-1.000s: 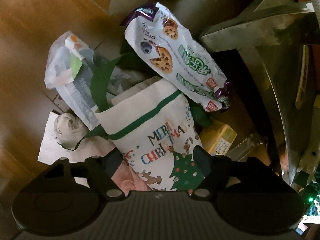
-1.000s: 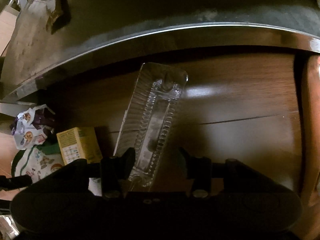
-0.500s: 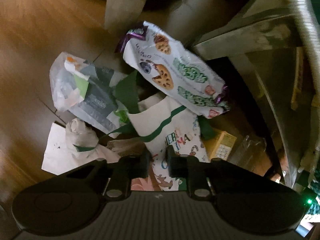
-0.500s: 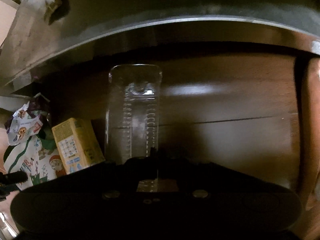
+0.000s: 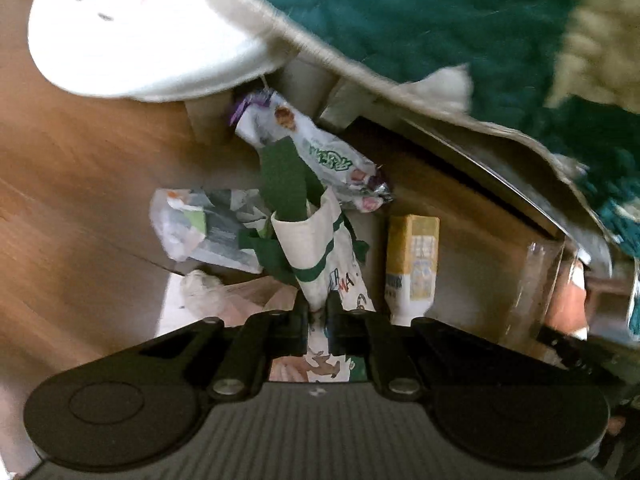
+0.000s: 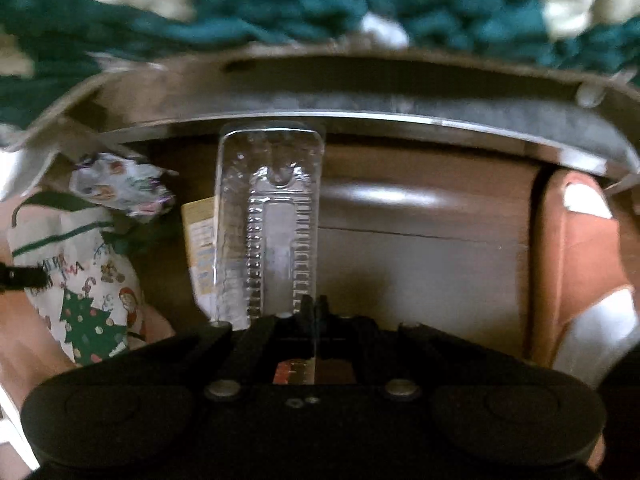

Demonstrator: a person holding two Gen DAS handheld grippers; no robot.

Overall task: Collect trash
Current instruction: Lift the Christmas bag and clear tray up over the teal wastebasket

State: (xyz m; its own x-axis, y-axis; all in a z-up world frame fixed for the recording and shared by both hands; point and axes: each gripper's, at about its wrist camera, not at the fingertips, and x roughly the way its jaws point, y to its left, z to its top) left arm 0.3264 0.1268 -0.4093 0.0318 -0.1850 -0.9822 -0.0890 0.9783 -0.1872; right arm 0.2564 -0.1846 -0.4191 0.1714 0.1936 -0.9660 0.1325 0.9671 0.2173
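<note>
Now the left gripper [image 5: 318,312] pinches the bag [image 5: 320,248] as a bin; the right gripper [image 6: 316,312] clamps a blister pack [image 6: 268,216] bound for it.

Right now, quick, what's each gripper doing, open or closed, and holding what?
Left gripper: jaws closed on the Christmas cloth bag.
Right gripper: jaws closed on the clear plastic blister pack.

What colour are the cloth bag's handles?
Dark green handles on the cream Christmas bag; clearest in the left wrist view.
</note>
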